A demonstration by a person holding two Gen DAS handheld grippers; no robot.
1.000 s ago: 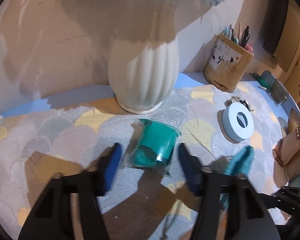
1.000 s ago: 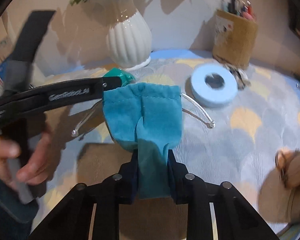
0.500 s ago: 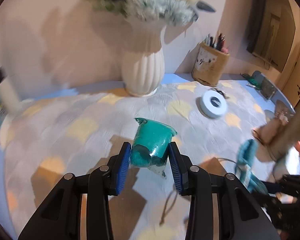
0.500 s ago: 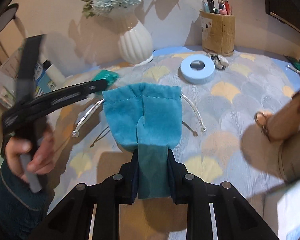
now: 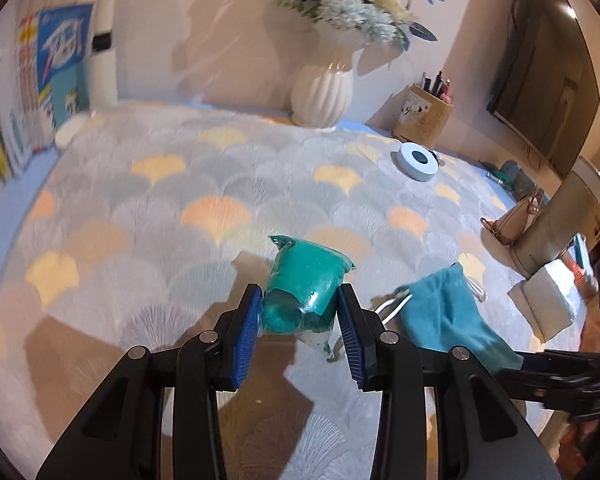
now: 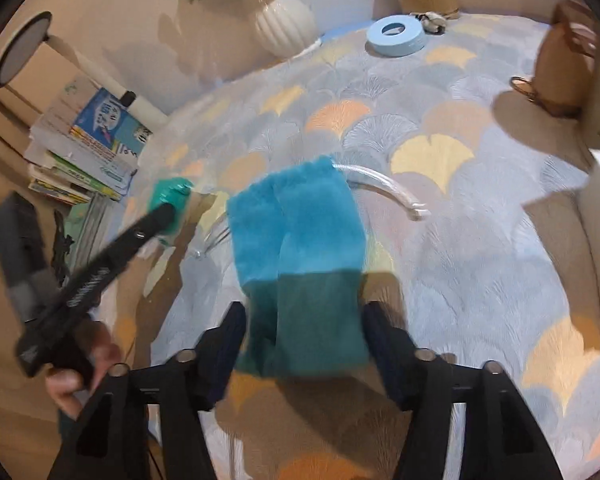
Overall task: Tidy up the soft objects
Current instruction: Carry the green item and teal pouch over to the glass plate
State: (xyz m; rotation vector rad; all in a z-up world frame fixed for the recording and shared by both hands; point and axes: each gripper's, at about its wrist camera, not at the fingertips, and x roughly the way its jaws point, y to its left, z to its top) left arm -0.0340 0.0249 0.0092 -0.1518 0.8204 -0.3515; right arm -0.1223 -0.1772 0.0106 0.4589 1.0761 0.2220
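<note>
Left gripper: jaws clamped on the green wrapped bundle, lower centre, held clear of the counter for carrying.
Right gripper: jaws opening, apart from the blue drawstring pouch lying between them, likely released.
Beyond: white vase and tape roll, upper right, uninvolved.

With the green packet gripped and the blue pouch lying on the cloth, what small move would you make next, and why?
Probably carry the green packet toward the blue pouch. The left gripper is shut on the packet, while the right gripper is opening with the pouch's bottom end between its jaws, so the pouch looks set down and ready for filling.
</note>
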